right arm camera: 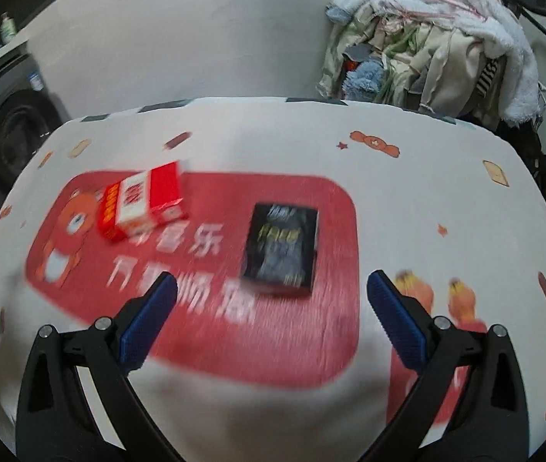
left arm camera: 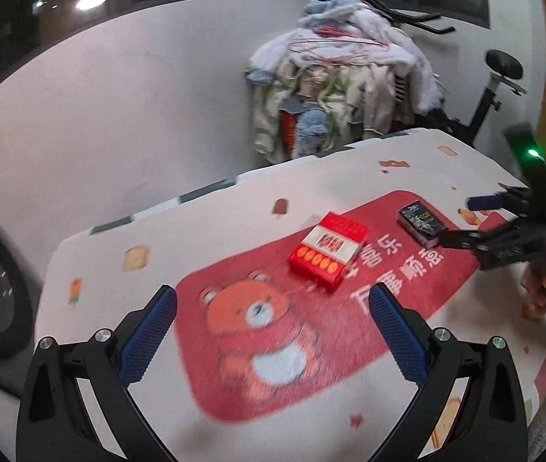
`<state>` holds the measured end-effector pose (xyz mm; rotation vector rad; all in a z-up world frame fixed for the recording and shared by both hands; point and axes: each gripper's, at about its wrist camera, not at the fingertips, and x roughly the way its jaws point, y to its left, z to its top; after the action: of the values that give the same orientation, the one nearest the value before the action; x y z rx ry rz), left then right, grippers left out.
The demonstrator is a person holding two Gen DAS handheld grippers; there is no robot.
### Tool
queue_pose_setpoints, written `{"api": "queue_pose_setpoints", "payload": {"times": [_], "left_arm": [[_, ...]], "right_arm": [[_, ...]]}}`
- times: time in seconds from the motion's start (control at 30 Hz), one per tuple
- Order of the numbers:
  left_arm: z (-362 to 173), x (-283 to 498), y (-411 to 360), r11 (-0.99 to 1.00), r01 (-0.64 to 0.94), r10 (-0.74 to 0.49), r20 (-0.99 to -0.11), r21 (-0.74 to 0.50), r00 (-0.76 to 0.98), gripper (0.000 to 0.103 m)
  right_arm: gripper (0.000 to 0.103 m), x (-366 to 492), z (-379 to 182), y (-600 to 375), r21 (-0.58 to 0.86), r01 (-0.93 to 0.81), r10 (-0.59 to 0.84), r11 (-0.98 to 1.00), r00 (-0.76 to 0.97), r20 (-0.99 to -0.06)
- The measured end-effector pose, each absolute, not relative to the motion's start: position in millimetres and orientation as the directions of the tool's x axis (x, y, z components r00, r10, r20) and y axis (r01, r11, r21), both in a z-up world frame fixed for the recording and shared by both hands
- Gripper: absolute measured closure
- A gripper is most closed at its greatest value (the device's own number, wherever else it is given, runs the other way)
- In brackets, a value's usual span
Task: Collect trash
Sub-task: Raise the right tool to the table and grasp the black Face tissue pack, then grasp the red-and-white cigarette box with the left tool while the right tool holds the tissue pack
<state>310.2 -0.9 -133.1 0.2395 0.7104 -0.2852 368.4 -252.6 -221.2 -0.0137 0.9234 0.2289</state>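
A red and white box lies on the red bear mat, ahead and right of my open, empty left gripper. A black box lies further right on the mat. In the right wrist view the black box lies just ahead of my open, empty right gripper, between the lines of its fingers. The red box sits to its left. The right gripper also shows in the left wrist view, beside the black box.
The mat lies on a table with a white patterned cloth. A heap of clothes stands behind the table by an exercise bike. A washing machine stands at the left.
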Motion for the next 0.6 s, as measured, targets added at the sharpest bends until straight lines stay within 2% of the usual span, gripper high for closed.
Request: {"api": "queue_pose_setpoints", "payload": {"times": [0.17,0.2,0.23,0.27,0.33,0.47,0.6], "left_arm": [[-144.9,338.9,-19.9,0.913,0.383,-0.191,-0.684,0.139,0.704,0.006],[-146.8,342.9,-23.8,0.909,0.393,-0.198,-0.688,0.137,0.698,0.006],[-150.7,349.2,-27.8,0.902,0.411,-0.210,-0.700,0.130,0.682,0.006],[-154.7,354.4,-30.9,0.899,0.419,-0.212,-0.712,0.128,0.670,0.006],[-164.1,366.6,-40.0,0.887,0.443,-0.214,-0.733,0.131,0.645,0.006],[-179.9,386.3,-62.9,0.845,0.511,-0.218,-0.769,0.160,0.601,0.006],[-201.0,403.5,-92.2,0.784,0.569,-0.153,-0.809,0.250,0.567,0.006]], "right_arm": [[0.024,402.7,-235.8,-248.2,0.073,-0.170,0.156,0.983,0.545,-0.824],[0.037,405.4,-238.7,-246.6,0.063,-0.173,0.148,0.983,0.539,-0.829],[0.057,407.3,-241.5,-243.7,0.039,-0.184,0.133,0.982,0.530,-0.838],[0.062,406.1,-242.7,-243.0,0.036,-0.197,0.136,0.980,0.524,-0.841],[0.067,399.5,-239.5,-244.8,0.060,-0.218,0.171,0.974,0.536,-0.827],[0.068,381.9,-226.6,-259.9,0.103,-0.227,0.220,0.968,0.580,-0.785],[0.068,367.2,-217.1,-283.0,0.148,-0.211,0.247,0.966,0.599,-0.762]]}}
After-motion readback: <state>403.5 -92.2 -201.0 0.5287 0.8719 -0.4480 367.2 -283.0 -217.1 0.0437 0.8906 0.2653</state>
